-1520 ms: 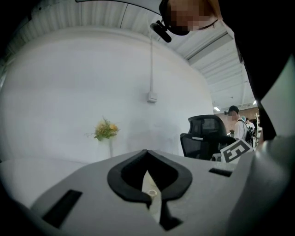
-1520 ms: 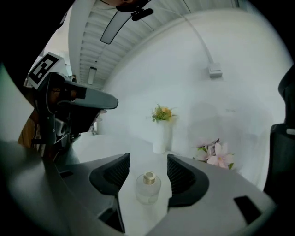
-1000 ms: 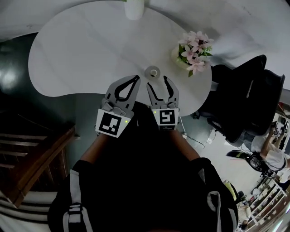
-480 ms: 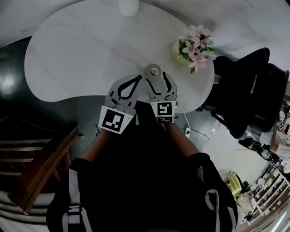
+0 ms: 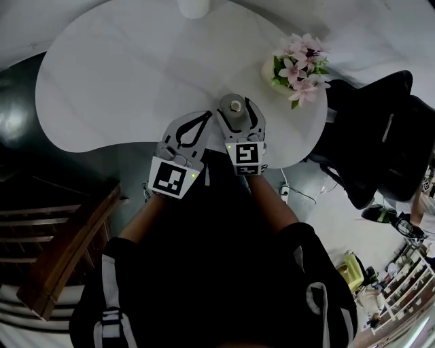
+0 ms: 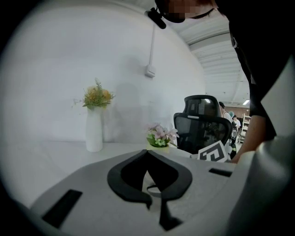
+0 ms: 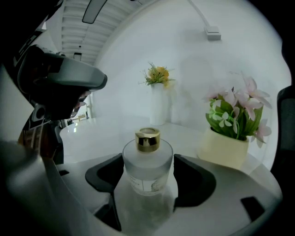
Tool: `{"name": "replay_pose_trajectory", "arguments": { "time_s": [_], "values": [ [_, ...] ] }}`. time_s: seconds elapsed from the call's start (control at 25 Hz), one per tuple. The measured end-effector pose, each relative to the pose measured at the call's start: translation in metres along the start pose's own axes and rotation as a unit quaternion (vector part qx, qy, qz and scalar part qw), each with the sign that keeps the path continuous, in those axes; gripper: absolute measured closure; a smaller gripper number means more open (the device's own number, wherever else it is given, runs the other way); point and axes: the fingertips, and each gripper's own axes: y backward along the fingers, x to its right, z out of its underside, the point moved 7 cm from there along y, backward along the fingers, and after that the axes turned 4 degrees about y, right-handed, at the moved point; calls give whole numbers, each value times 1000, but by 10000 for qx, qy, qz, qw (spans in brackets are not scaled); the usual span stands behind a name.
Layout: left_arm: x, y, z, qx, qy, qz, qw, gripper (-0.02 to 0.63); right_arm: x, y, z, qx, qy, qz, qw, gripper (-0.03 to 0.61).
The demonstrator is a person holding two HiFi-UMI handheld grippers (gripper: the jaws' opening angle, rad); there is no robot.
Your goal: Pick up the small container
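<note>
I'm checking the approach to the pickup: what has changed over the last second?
The right gripper moved forward with its jaws opening, so the small container now stands between them; it does not look gripped yet. The left gripper stayed shut and empty beside it. The container, the flower pot and the white vase kept their places.

On the white table (image 5: 122, 75), a cream pot of pink flowers (image 5: 296, 64) stands ahead and right of the right claw (image 5: 236, 109), a white vase of yellow flowers (image 7: 158, 108) far ahead of it, and a black office chair (image 5: 380, 136) off to its right.
</note>
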Motion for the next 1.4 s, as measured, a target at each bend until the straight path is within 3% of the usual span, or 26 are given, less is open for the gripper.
{"name": "replay_pose_trajectory", "arguments": {
  "time_s": [0.68,1.04,1.4],
  "values": [
    [-8,3,6,-109,-1,-69,9999,607,2,-10,-1,-43,35,-5,10000,249],
    [-1,1,-14,167,-114,4,9998,607,20,14,-56,377,47,175,9991,247],
    [4,6,-49,715,-313,-7,9969,607,36,70,-128,884,-202,657,9937,247]
  ]
}}
